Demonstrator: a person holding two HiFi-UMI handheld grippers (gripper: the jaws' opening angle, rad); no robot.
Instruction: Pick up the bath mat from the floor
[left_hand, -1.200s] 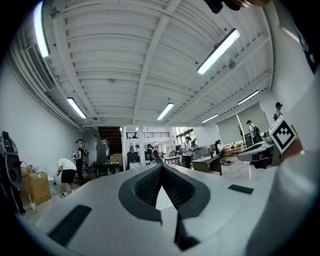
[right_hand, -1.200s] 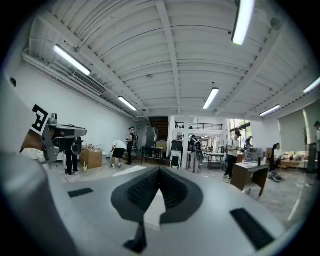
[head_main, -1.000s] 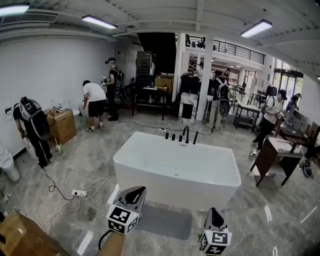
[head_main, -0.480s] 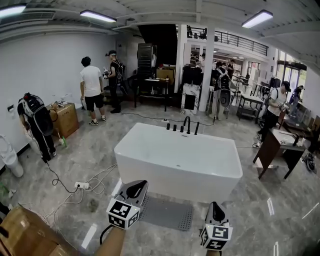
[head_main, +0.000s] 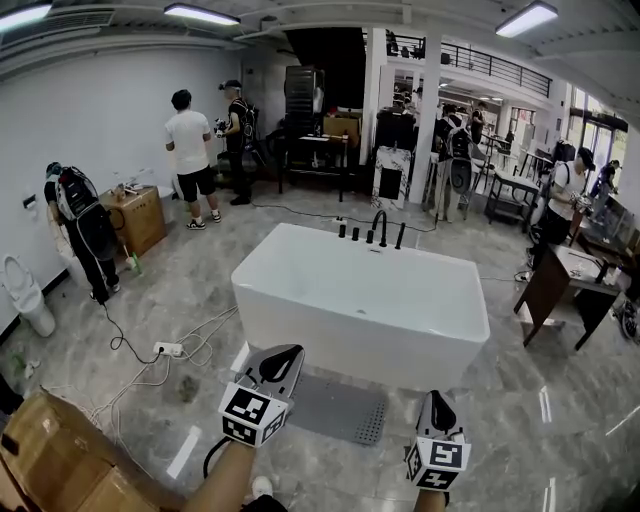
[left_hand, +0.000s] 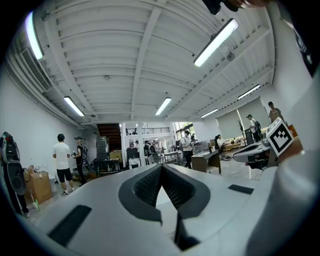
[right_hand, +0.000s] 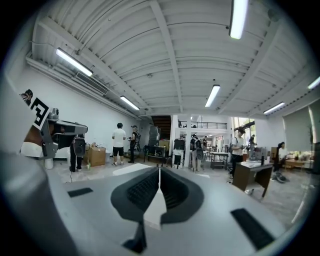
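The grey bath mat (head_main: 335, 406) lies flat on the marble floor against the near side of the white bathtub (head_main: 362, 305); its perforated right end shows. My left gripper (head_main: 283, 361) hangs shut above the mat's left end, partly hiding it. My right gripper (head_main: 436, 407) is shut too, just right of the mat. Both are held up off the floor with nothing between their jaws. In the left gripper view (left_hand: 161, 167) and the right gripper view (right_hand: 159, 171) the pads meet and point level across the room; the mat is out of those views.
A cardboard box (head_main: 55, 465) sits at my lower left. A power strip (head_main: 168, 349) and cables trail over the floor on the left. A toilet (head_main: 25, 295) stands by the left wall. Several people (head_main: 190, 152) work further back; a wooden desk (head_main: 565, 287) stands at right.
The head view has tipped downward and drawn back a little: tub and mat sit higher in frame, and more of my arms shows. Both grippers stay shut and hold their places.
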